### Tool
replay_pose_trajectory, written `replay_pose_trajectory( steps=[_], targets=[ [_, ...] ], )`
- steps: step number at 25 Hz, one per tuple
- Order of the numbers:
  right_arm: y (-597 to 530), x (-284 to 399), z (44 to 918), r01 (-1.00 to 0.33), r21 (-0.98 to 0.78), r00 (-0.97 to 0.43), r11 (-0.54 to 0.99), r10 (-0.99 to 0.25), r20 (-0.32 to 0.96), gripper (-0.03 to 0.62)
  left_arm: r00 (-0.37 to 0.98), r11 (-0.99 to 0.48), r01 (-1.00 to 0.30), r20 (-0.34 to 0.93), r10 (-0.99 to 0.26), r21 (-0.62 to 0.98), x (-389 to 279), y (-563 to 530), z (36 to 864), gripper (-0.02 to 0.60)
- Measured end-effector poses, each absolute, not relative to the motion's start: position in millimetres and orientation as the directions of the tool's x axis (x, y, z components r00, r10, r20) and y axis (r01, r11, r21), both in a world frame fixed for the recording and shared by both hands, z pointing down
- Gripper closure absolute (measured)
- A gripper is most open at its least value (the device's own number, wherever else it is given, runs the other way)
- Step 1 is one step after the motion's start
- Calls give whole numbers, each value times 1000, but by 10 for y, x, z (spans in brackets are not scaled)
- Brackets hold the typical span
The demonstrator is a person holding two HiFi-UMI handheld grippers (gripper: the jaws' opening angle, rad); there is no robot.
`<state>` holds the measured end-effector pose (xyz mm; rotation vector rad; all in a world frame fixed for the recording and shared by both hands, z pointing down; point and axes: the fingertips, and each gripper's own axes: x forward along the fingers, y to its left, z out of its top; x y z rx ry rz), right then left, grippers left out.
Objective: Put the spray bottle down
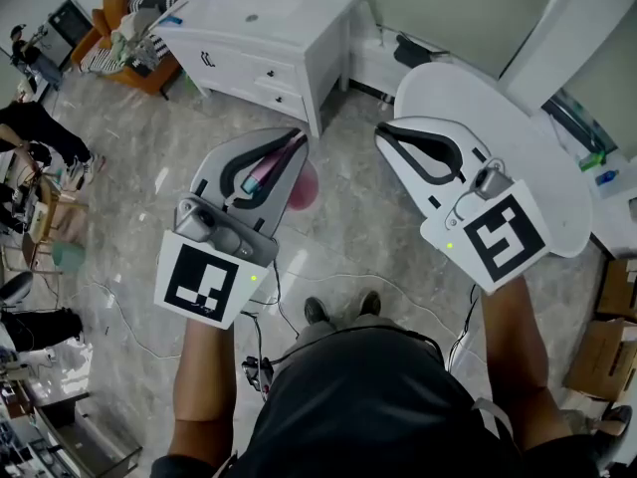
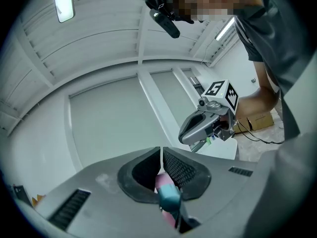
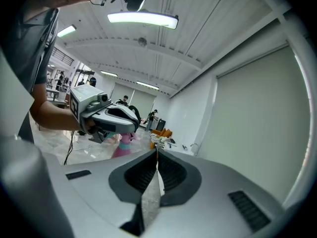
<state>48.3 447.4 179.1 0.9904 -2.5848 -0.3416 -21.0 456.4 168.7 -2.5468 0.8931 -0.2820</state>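
Two hand-held grippers are being held out above the marble floor (image 1: 348, 242). The pink spray bottle (image 1: 267, 171) is being clamped by the left hand-held gripper (image 1: 296, 139), left of centre in the head view. Its neck and teal head are being pinched between the black pads just behind the tips, which are meeting, and its body is hanging below the jaws, clear of the floor. The right hand-held gripper (image 1: 382, 133), right of centre, is being held closed on nothing. It is being shown against the round white bench (image 1: 557, 197), well apart from the bottle.
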Motion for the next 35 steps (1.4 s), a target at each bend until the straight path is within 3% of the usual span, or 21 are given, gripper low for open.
replay_pose_trajectory(
  steps=[14, 27, 35],
  targets=[
    [4346, 533, 1846, -579, 349, -712, 737, -665, 225, 583, 760, -699, -572, 44, -649, -431, -126, 4410, 1720, 561],
    [4364, 1005, 1798, -547, 363, -741, 754, -638, 208, 583, 736, -671, -601, 27, -677, -435, 360, 4437, 1665, 561],
    [4353, 924, 1796, -555, 365, -734, 748, -646, 209, 583, 745, -674, -584, 30, -666, -453, 268, 4438, 1632, 561]
  ],
)
